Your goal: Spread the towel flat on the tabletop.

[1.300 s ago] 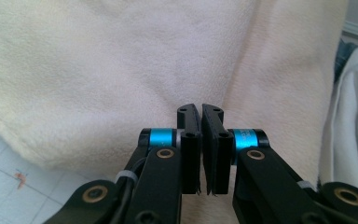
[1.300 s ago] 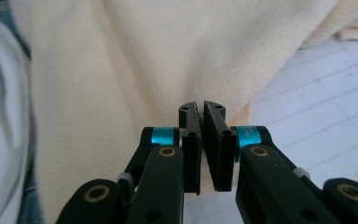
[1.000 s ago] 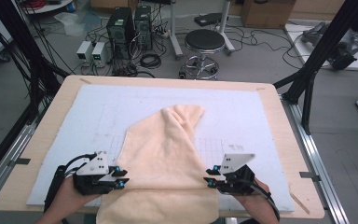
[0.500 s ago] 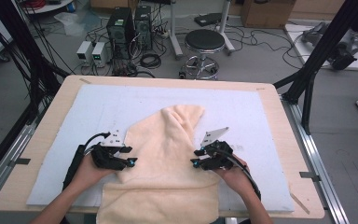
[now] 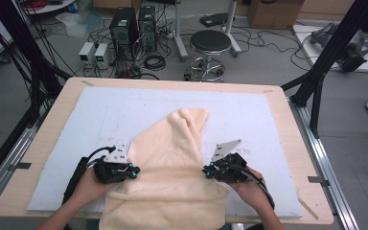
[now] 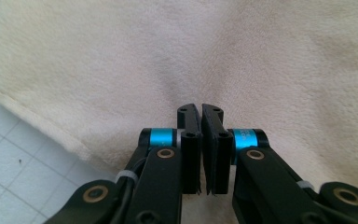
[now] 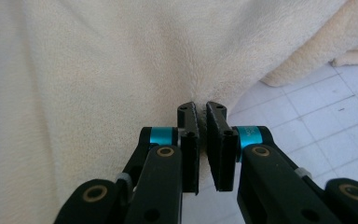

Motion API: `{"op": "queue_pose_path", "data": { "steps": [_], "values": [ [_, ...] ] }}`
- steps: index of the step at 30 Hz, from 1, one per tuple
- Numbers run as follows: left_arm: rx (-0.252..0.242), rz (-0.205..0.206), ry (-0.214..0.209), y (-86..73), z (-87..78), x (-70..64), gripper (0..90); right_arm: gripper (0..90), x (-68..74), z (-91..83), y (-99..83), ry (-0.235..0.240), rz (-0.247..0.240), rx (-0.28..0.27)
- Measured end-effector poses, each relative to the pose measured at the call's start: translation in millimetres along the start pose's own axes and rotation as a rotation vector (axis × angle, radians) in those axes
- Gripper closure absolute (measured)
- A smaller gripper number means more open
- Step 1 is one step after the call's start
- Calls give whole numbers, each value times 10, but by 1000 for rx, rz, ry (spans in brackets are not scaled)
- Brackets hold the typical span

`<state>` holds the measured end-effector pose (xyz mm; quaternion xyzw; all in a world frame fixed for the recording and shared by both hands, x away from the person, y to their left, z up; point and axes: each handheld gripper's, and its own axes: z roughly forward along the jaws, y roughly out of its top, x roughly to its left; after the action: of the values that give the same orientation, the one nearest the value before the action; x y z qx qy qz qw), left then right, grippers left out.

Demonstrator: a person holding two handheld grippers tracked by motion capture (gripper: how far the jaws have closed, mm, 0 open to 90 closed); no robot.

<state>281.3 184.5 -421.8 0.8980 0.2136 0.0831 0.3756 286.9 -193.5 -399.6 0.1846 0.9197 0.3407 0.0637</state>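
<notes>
- Towel (image 5: 170, 163), cream and plush, lies on the white mat (image 5: 100, 115) that covers the table (image 5: 48, 124); its far end is bunched into a narrow hump and its near edge hangs over the table's front edge. The biggest risk I see is that this overhanging weight drags the whole cloth toward the person if either grip lets go.
- Mat under the towel could wrinkle or shift if the cloth is pulled flat along it rather than lifted, since the thick pile probably grips the surface.
- Left claw (image 6: 200, 112) is pressed together on a small tuck of towel at its left side; such a shallow bite of thick fabric may slip out under a sideways pull.
- Right claw (image 7: 201, 109) is likewise pinched on a tuck just beside the towel's right edge, with bare mat close by; a grip this near the hem could peel off first.
- Uneven pulls from the two hands would likely skew the cloth and leave the hump twisted rather than spread.
</notes>
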Motion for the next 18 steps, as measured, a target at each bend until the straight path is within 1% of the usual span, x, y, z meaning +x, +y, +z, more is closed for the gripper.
{"op": "queue_pose_path", "data": {
  "steps": [1,2,3,4,5,6,7,9,10,11,12,13,14,15,16,17,18],
  "values": [
    [-1,11,-2,2,-38,-38,860,846,43,-27,-5,1,-4,2],
    [-12,11,-10,-3,-75,-87,861,846,85,-46,-14,3,-9,1],
    [-22,12,-14,-15,-112,-140,861,846,85,-46,-14,3,-9,1],
    [-33,19,-31,-57,-190,-238,861,845,179,-75,-38,12,-13,1],
    [-33,19,-31,-57,-190,-238,861,841,217,-85,-50,23,-17,2],
    [-31,26,-35,-81,-226,-276,861,831,248,-94,-61,32,-20,-4],
    [-30,29,-45,-115,-270,-329,860,809,274,-105,-64,40,-21,-10],
    [-35,31,-45,-123,-283,-343,849,744,283,-143,-46,33,-25,-19],
    [-42,31,-40,-121,-292,-345,827,708,264,-170,-29,22,-20,-34],
    [-49,34,-34,-109,-298,-326,799,700,227,-196,-7,15,-10,-55],
    [-62,24,-28,-90,-298,-300,771,678,183,-228,18,9,3,-75],
    [-85,14,-13,-32,-297,-203,735,648,133,-255,45,-5,15,-92],
    [-102,6,-2,3,-285,-154,697,637,78,-272,76,-22,31,-107],
    [-112,15,20,42,-271,-99,662,630,11,-273,106,-33,38,-119],
    [-125,3,28,82,-242,-42,639,620,-48,-262,134,-48,49,-122],
    [-125,3,28,82,-242,-42,614,614,-116,-238,157,-69,54,-129],
    [-133,-9,31,118,-205,23,583,606,-181,-202,170,-81,67,-137]
  ]
}}
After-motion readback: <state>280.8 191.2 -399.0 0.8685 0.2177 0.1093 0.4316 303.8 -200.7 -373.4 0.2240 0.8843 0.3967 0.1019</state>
